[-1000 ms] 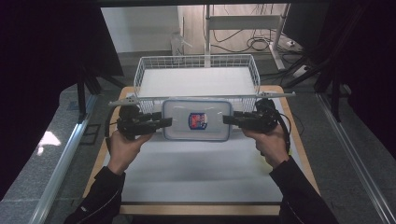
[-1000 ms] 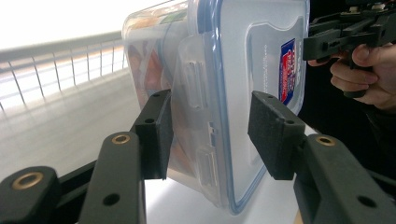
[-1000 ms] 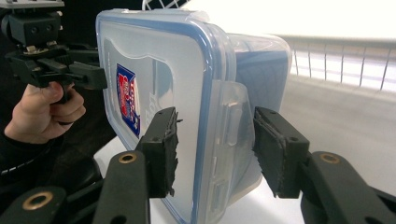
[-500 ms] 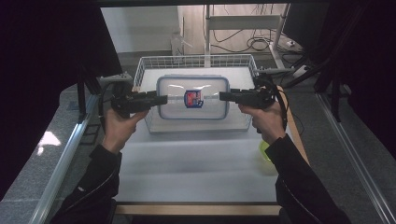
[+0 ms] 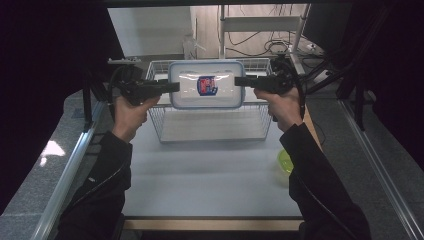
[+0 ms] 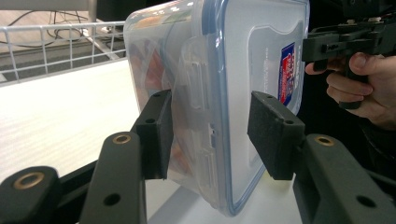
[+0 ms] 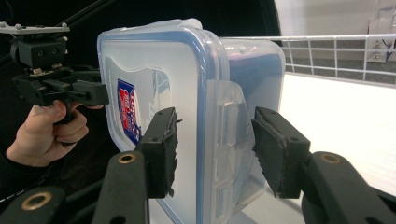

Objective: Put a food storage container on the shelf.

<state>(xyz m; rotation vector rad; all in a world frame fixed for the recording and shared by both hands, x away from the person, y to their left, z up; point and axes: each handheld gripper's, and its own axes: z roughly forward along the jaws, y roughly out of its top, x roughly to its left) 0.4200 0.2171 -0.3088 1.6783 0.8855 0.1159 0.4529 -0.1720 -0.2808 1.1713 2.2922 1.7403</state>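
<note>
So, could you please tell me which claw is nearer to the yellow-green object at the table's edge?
Right. The right claw is up over the wire basket, on the yellow-green object's side; the left claw is across the container.

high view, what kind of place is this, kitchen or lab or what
Probably a lab or recording workspace, not a kitchen. A bare white table edged by metal rails, loose cables on the floor behind, and a dark monitor at the back. On the table sits a wire basket.
</note>
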